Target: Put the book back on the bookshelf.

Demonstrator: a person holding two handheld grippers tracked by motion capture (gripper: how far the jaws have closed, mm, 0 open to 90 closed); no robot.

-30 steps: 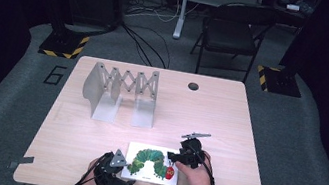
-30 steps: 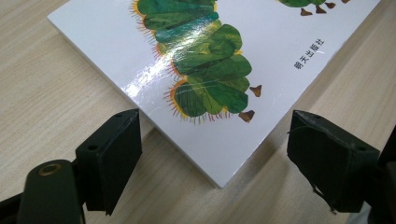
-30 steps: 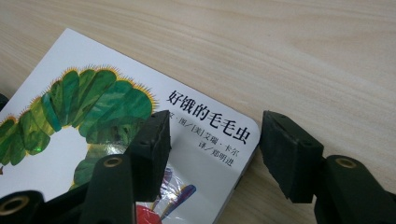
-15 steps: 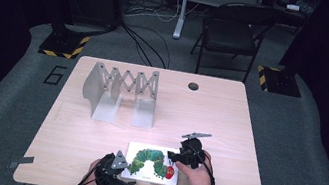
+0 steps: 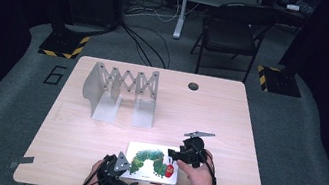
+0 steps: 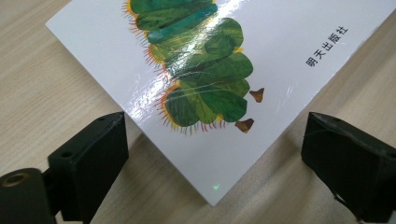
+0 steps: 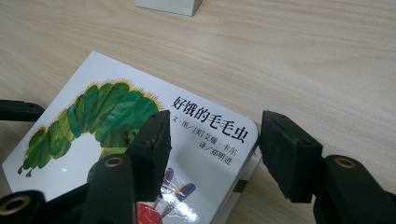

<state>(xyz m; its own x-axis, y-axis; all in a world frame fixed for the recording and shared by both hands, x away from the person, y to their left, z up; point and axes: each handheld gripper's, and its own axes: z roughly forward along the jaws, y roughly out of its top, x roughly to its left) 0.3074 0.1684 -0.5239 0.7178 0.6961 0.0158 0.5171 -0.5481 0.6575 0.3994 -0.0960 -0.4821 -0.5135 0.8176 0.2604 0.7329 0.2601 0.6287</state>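
Caterpillar book (image 5: 152,163) flat on table (image 5: 229,118), left tool (image 5: 119,172) opening at corner

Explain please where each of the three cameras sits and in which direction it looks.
High view: above the person's side, looking forward and down at the table; both hands and grippers show.
Left gripper view: on the left gripper, looking at the book's corner; open jaws, just widened, flank it.
Right gripper view: on the right gripper, over the book's title corner.
All views share the book.

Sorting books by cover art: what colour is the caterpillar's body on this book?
Green, in mottled shades, on the white book; clearest in the left gripper view.
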